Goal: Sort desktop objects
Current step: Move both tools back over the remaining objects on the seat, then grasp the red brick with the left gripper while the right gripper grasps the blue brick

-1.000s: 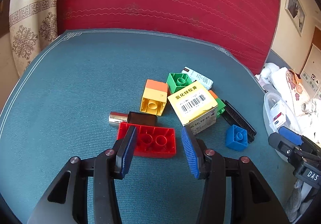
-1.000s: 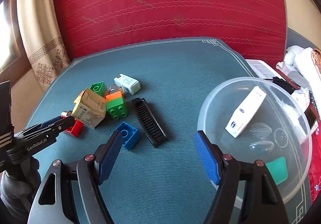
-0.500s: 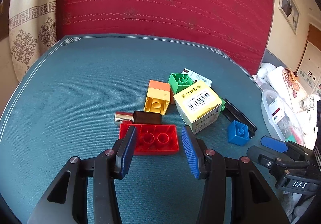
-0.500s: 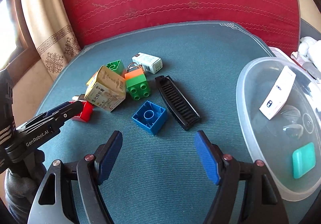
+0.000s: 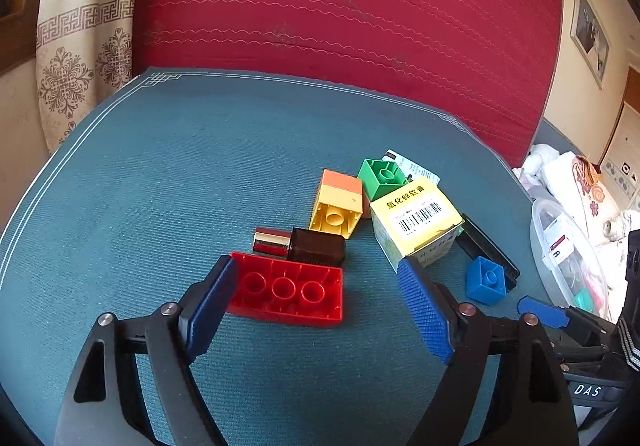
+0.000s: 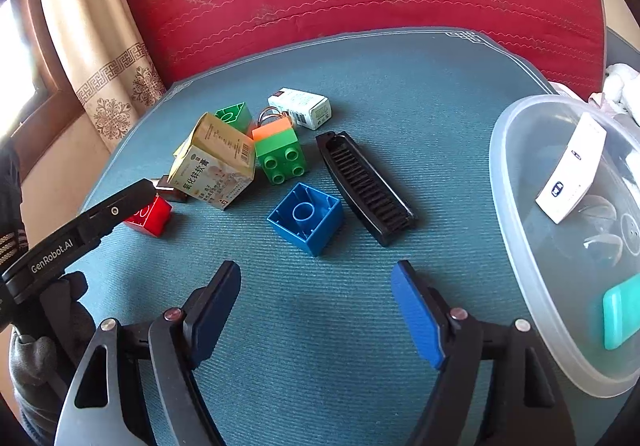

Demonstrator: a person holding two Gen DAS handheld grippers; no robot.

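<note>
On the teal seat cushion lies a red brick, studs side down, between the jaws of my left gripper. Those jaws are opening; the left pad is at the brick's end and the right pad stands well away from it. A blue brick lies upside down just ahead of my right gripper, whose jaws are opening slightly with nothing between them. Behind are a yellow box, a yellow-orange brick, a green brick and a green-orange brick.
A black comb lies right of the blue brick. A clear plastic bowl with small items sits at the right edge. A black-and-silver tube touches the red brick's far side. A white box lies farther back. A red backrest rises behind.
My left gripper's jaws have spread much wider around the red brick. My right gripper has come down and closer to the blue brick.
</note>
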